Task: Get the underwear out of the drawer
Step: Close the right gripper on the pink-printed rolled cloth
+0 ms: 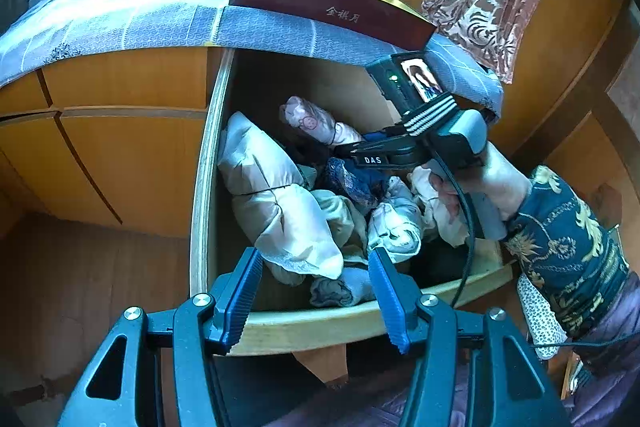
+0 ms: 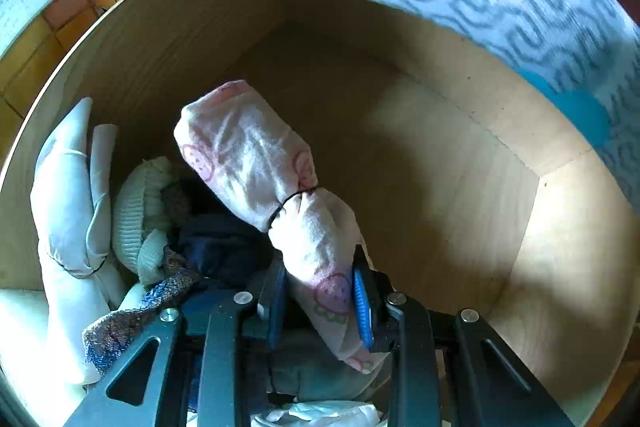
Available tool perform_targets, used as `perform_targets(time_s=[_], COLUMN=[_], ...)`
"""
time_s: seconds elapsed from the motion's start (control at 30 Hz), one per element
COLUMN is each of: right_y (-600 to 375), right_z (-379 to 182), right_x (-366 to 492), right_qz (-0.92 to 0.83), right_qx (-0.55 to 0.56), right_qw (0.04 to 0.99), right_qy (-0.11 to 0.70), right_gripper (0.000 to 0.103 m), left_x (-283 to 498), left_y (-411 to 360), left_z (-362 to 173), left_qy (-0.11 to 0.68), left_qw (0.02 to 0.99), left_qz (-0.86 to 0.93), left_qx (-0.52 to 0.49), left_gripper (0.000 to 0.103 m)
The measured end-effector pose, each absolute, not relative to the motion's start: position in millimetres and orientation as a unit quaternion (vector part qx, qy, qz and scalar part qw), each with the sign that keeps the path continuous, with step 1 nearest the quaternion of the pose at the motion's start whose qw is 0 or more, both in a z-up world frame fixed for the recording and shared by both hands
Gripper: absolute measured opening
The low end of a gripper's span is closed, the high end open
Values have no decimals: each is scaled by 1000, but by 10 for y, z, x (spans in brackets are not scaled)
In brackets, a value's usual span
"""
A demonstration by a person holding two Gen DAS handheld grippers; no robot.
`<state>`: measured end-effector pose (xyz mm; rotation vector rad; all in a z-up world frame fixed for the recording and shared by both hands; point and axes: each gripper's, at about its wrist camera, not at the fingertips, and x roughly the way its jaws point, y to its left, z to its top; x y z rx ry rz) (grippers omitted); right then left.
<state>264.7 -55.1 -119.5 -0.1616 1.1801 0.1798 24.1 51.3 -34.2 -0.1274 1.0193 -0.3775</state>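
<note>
Standing open, the wooden drawer [image 1: 204, 187] holds a heap of rolled and folded garments under the edge of a blue patterned cloth [image 1: 120, 23]. A large white bundle [image 1: 276, 203] lies along its left side. The pink printed underwear roll [image 2: 256, 163], tied with a dark band, sits toward the back, clamped at its lower end by the right claw [image 2: 320, 299]. The left claw [image 1: 312, 291] hovers over the front edge, jaws apart, gripping nothing.
</note>
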Motion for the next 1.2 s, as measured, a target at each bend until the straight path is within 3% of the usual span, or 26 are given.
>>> perform_targets(time_s=[0.43,0.67,0.87,1.2], right_y=[-523,-556,-575,-569], right_z=[-1118,-1022,-970,-832], right_x=[2508,2379,2279,2053], right_qz=[76,67,54,56], right_qx=[-78,-68,-63,-53], right_qw=[837,844,848,855], right_qy=[536,527,524,512], right_gripper=[29,29,29,29], left_x=[334,485,631,906], left_y=[376,292,184,122], left_z=[-442,-500,-650,-930], left_qy=[501,512,539,571], left_qw=[844,837,822,807], left_qz=[-189,-194,-184,-146], left_qx=[-32,-21,4,35], left_gripper=[56,49,38,37])
